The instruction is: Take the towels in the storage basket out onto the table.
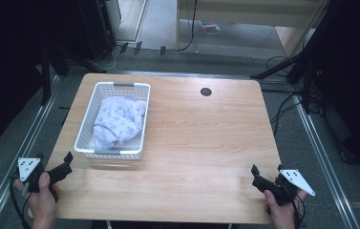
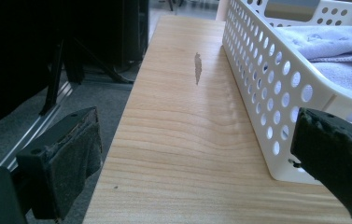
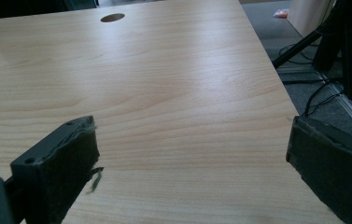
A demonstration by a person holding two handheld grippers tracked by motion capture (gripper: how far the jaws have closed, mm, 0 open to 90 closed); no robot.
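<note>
White basket point(image 1: 114, 119) sits at 10 o'clock on the table point(image 1: 196, 143), patterned cloth point(image 1: 120, 120) inside. Left gripper point(image 1: 60, 164) at 7 o'clock – jaws apart, empty. Right gripper point(image 1: 266, 175) at 5 o'clock – likewise.

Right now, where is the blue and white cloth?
In the high view, the cloth lies bunched inside the white basket on the table's left side, just ahead of the left tool.
</note>
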